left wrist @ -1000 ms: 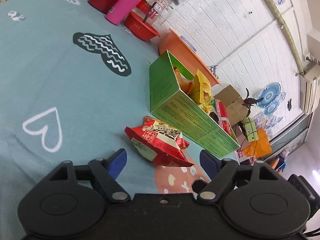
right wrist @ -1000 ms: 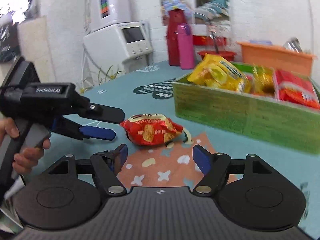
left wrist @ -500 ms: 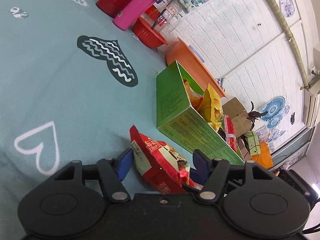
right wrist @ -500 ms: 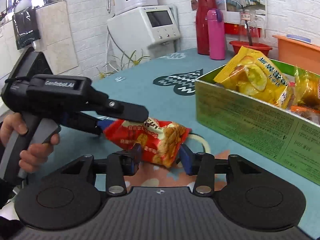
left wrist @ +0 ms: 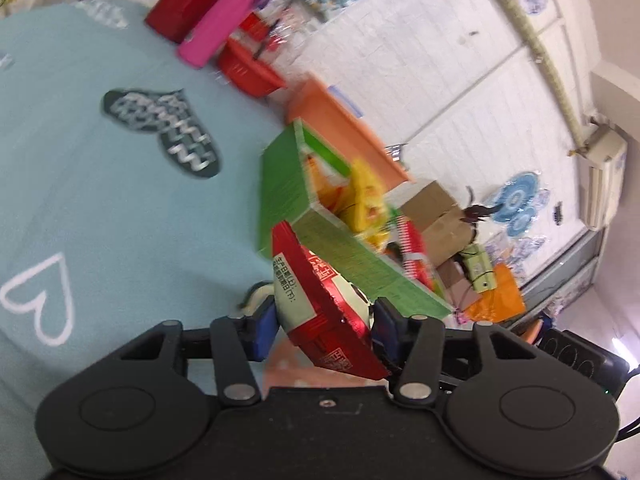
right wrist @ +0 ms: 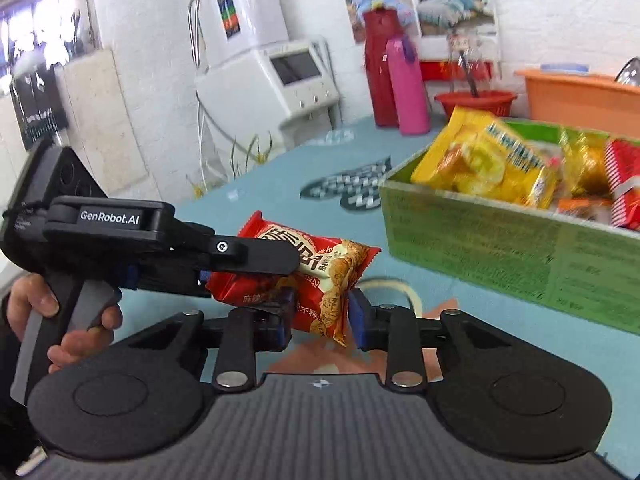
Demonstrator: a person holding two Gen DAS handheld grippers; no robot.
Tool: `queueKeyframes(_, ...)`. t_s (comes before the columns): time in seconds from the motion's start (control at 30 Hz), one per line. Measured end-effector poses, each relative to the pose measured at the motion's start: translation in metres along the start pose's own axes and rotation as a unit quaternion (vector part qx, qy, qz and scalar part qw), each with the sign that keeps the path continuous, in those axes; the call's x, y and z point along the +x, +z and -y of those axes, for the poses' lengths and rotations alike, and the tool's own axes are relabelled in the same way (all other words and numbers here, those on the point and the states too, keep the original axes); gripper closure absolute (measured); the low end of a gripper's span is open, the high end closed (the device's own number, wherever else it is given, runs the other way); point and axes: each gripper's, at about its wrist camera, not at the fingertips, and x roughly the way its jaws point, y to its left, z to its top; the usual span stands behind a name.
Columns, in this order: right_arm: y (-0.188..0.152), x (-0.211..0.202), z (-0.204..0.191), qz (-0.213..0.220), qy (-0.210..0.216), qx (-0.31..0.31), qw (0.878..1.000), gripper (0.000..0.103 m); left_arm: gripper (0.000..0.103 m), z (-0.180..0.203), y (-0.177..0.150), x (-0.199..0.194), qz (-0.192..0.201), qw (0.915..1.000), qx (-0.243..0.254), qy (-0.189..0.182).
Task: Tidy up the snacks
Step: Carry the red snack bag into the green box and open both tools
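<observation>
While off the table, red snack packet (right wrist: 304,272) between both grippers' jaws

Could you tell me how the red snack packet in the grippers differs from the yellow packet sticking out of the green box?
The red snack packet is clamped between both the left gripper and the right gripper, above the teal tablecloth; the yellow packet rests in the green box, touched by neither. The red one lies outside the box, the yellow one leans over its rim. Both are sealed printed snack packs.
</observation>
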Motion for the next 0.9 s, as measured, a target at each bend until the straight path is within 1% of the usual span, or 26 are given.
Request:
queueKeyframes(0.17, 0.018, -0.034, -0.001, 0.067, -0.031, -0.012, 0.997, 0.052, 0.046, 0.040, 0.022, 0.011, 0.013, 0.9979, 0.052, -0.037)
queueKeyframes(0.27, 0.030, -0.046, 0.009, 0.100, -0.052, -0.007, 0.994, 0.052, 0.046, 0.058, 0.038, 0.029, 0.012, 0.9956, 0.073, -0.057)
queueKeyframes(0.37, 0.042, -0.050, 0.024, 0.123, -0.073, 0.005, 0.990, 0.052, 0.046, 0.071, 0.052, 0.051, 0.008, 0.9934, 0.088, -0.073)
queueKeyframes(0.47, 0.052, -0.049, 0.039, 0.138, -0.096, 0.015, 0.986, 0.052, 0.046, 0.073, 0.068, 0.077, -0.002, 0.9923, 0.088, -0.087)
queueKeyframes(0.53, 0.059, -0.046, 0.051, 0.144, -0.110, 0.024, 0.983, 0.052, 0.045, 0.072, 0.077, 0.094, -0.008, 0.9921, 0.086, -0.091)
queueKeyframes(0.67, 0.067, -0.036, 0.073, 0.147, -0.127, 0.041, 0.980, 0.052, 0.045, 0.067, 0.093, 0.121, -0.016, 0.9922, 0.087, -0.088)
queueKeyframes(0.77, 0.071, -0.024, 0.085, 0.145, -0.137, 0.045, 0.979, 0.052, 0.043, 0.060, 0.101, 0.137, -0.024, 0.9923, 0.092, -0.079)
queueKeyframes(0.8, 0.071, -0.021, 0.088, 0.145, -0.141, 0.044, 0.978, 0.052, 0.039, 0.057, 0.103, 0.144, -0.030, 0.9925, 0.095, -0.072)
queueKeyframes(0.83, 0.071, -0.015, 0.091, 0.145, -0.145, 0.042, 0.978, 0.051, 0.027, 0.054, 0.104, 0.150, -0.035, 0.9928, 0.096, -0.062)
queueKeyframes(0.87, 0.070, -0.011, 0.094, 0.144, -0.151, 0.039, 0.977, 0.050, 0.018, 0.050, 0.105, 0.155, -0.033, 0.9937, 0.095, -0.050)
queueKeyframes(0.9, 0.069, -0.006, 0.096, 0.141, -0.156, 0.034, 0.977, 0.045, 0.000, 0.046, 0.106, 0.157, -0.029, 0.9942, 0.095, -0.041)
